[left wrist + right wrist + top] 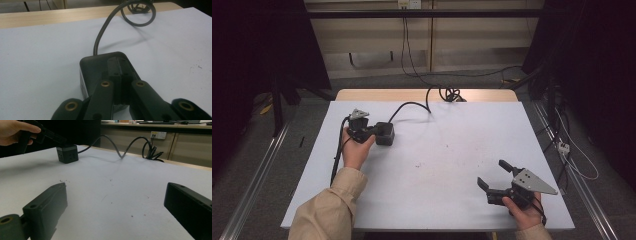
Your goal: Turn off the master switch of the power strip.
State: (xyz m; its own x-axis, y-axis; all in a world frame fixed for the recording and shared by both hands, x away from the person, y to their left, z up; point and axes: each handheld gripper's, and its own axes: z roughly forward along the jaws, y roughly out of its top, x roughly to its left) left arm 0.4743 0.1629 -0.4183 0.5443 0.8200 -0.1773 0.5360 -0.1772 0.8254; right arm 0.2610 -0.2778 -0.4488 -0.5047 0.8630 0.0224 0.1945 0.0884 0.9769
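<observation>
near the far left corner of the table (437,150), the left claw (119,82) rests pressed together on top of a black power cube (100,67), its jaws shut with nothing between them, while a grey cord (105,30) trails off to the far edge. the right claw (492,177) waits spread wide near the near right corner, holding nothing. this looks like the lining-up step before a grip, so the next move likely calls for opening the left claw to straddle the cube.

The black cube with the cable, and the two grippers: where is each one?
black cube (67,154), right gripper view, on its side face.
cable (100,35), left gripper view, on its rising stretch.
left gripper (120,67), left gripper view, between its tips.
right gripper (493,173), high view, between its tips.
</observation>
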